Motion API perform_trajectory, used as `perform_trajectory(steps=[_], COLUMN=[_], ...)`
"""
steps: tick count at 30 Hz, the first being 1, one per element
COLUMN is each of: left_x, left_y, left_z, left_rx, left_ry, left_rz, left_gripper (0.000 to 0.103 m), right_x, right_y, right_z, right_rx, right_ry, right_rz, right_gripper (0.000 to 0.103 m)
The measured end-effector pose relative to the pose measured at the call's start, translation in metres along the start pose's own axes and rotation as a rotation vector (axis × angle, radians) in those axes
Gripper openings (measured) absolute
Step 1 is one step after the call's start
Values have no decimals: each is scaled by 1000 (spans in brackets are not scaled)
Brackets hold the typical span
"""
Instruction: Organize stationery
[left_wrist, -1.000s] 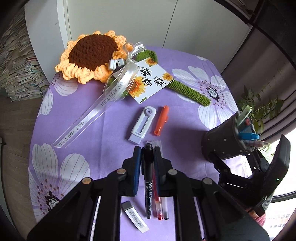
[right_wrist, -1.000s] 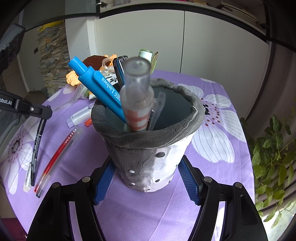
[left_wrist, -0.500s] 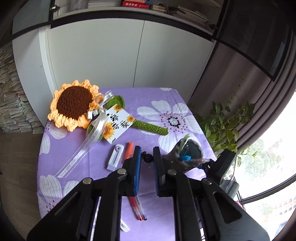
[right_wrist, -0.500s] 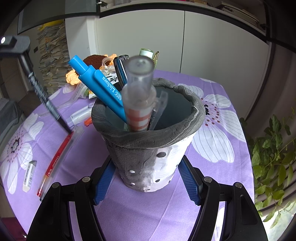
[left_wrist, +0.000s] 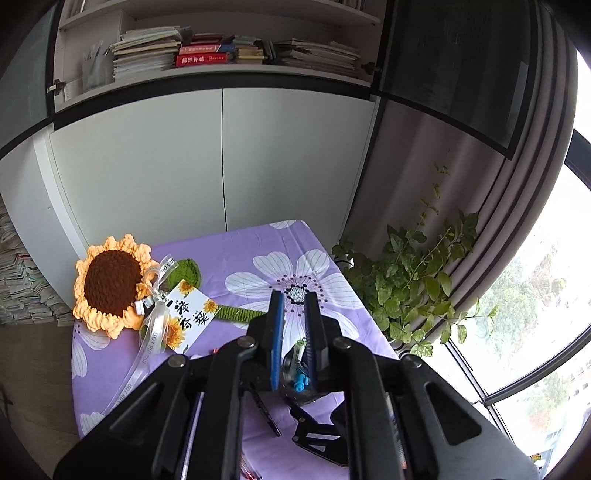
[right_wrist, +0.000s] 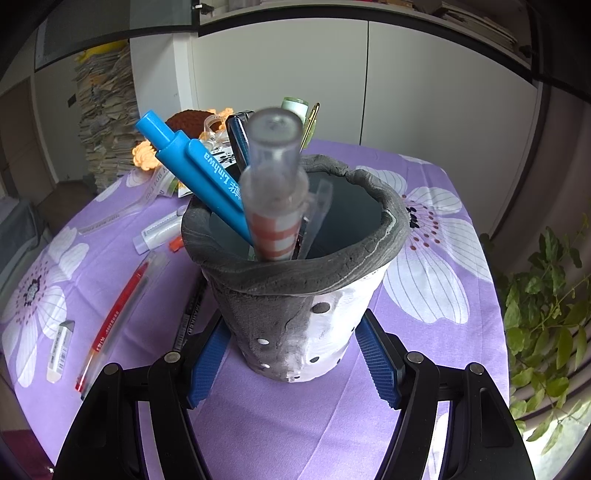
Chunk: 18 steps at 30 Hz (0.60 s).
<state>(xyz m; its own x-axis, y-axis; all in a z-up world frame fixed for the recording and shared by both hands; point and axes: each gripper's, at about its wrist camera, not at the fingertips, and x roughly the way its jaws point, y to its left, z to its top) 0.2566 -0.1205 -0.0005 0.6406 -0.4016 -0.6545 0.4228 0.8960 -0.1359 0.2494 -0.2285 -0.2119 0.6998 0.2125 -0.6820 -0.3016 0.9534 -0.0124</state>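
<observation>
Left gripper (left_wrist: 293, 325) lifted off the counter (right_wrist: 424, 295), jaws clamped on the black marker (left_wrist: 266, 408); right gripper (right_wrist: 291, 360) holds the pen pot (right_wrist: 306, 317); blue pen (right_wrist: 199, 170) reads "Linhwa".

Left wrist high, overlooking; right close; both see pen holder (right_wrist: 295, 266).

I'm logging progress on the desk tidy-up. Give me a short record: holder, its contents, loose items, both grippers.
holder: grey pen holder, upright on purple cloth
in holder: blue pen, clear checked pen, a few more
loose: red pen, eraser, black marker beside holder
right gripper: clamped on holder
left gripper: shut, nothing visible between jaws
</observation>
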Motion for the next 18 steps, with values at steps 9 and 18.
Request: perform_trajectory(steps=[9, 18], left_x=[118, 179], left_y=[57, 78], left_z=[-58, -84], left_rx=[-151, -224], left_ry=[362, 517], left_rz=[109, 142], left_gripper=[18, 25], right_x=[2, 1], right_y=[0, 1], right_z=[1, 1], right_rx=[-3, -3], right_ry=[11, 12], right_rz=[-10, -7], right_gripper=[71, 71])
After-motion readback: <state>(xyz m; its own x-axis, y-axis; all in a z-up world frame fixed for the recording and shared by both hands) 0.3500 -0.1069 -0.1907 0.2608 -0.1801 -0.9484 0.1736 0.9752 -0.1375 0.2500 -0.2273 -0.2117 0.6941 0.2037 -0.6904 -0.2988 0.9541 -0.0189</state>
